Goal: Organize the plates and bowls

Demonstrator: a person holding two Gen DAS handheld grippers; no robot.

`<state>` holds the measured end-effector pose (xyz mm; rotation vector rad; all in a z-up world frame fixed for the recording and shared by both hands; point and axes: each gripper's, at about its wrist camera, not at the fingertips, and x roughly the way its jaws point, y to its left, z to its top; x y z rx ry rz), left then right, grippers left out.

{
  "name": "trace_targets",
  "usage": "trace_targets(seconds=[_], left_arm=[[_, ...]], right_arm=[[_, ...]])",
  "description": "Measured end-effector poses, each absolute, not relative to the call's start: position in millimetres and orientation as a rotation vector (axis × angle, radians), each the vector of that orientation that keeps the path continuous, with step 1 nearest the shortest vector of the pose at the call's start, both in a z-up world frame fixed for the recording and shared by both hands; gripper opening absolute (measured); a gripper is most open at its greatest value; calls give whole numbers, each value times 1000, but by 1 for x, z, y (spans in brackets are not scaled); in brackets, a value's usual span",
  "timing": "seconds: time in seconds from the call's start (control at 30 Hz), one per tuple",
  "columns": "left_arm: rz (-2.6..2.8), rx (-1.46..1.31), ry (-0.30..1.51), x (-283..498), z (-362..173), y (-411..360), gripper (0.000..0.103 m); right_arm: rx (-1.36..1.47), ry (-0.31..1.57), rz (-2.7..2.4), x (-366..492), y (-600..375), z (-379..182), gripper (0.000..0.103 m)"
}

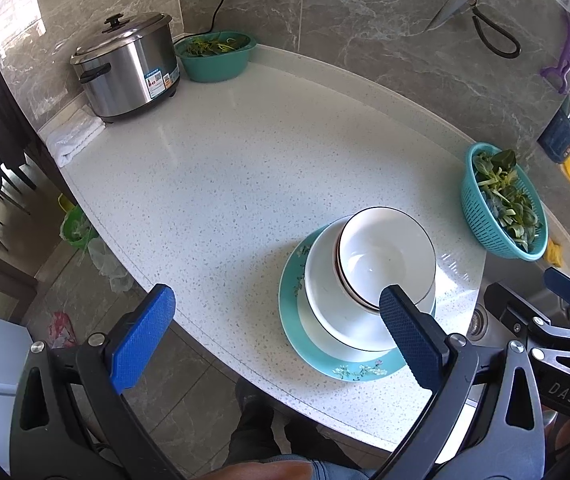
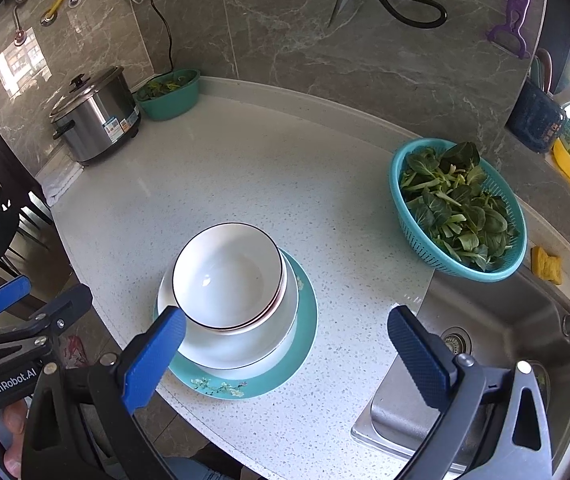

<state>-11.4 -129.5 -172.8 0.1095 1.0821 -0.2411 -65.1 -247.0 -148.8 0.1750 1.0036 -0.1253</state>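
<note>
We see both hand-held grippers, left [image 1: 277,332] and right [image 2: 285,344], released above the table [image 2: 245,168]; bowls [image 2: 227,276] sit stacked on the plate [image 2: 305,320] at lower centre.

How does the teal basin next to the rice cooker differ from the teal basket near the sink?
The teal basin has solid walls, while the teal basket has perforated walls. The basin sits in the far corner beside the rice cooker; the basket stands close to the sink. The basin's greens look thin and yellowish; the basket's are broad, dark leaves. Both are teal and hold vegetables.
</note>
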Motion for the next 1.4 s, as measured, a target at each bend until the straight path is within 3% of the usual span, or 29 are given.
trace_targets(seconds=[1.4], left_arm=[[-234, 112, 1091, -8, -176, -132, 103]], right_arm=[[173, 1016, -120, -64, -242, -152, 103]])
